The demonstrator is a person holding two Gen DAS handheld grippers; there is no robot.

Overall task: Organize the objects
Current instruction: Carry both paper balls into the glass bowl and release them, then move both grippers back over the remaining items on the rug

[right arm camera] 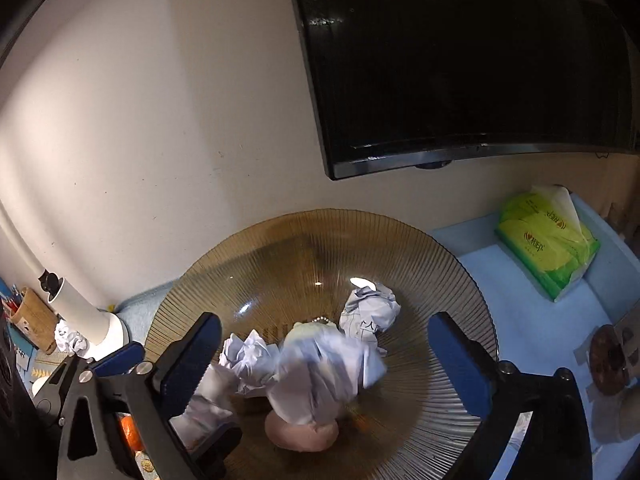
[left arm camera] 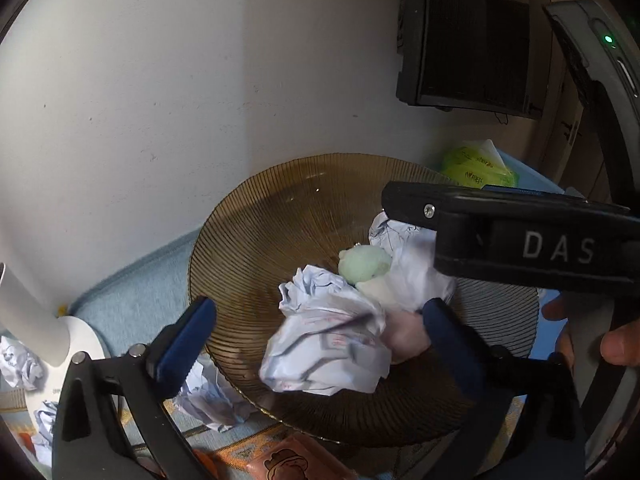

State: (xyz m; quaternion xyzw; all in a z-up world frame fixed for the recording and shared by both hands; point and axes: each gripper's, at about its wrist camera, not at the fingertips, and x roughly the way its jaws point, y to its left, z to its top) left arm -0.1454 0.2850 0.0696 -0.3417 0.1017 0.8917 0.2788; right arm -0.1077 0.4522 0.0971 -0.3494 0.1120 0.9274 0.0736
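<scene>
A ribbed amber glass plate holds several crumpled white paper balls, a pale green plush and a pink soft thing. My left gripper is open, its fingers either side of the front paper ball. My right gripper is open above the plate, with a blurred paper ball between its fingers; its black body crosses the left wrist view at right.
More crumpled paper lies on the cloth left of the plate, by a white stand. A green tissue pack lies at right. A dark screen hangs on the wall. An orange packet is in front.
</scene>
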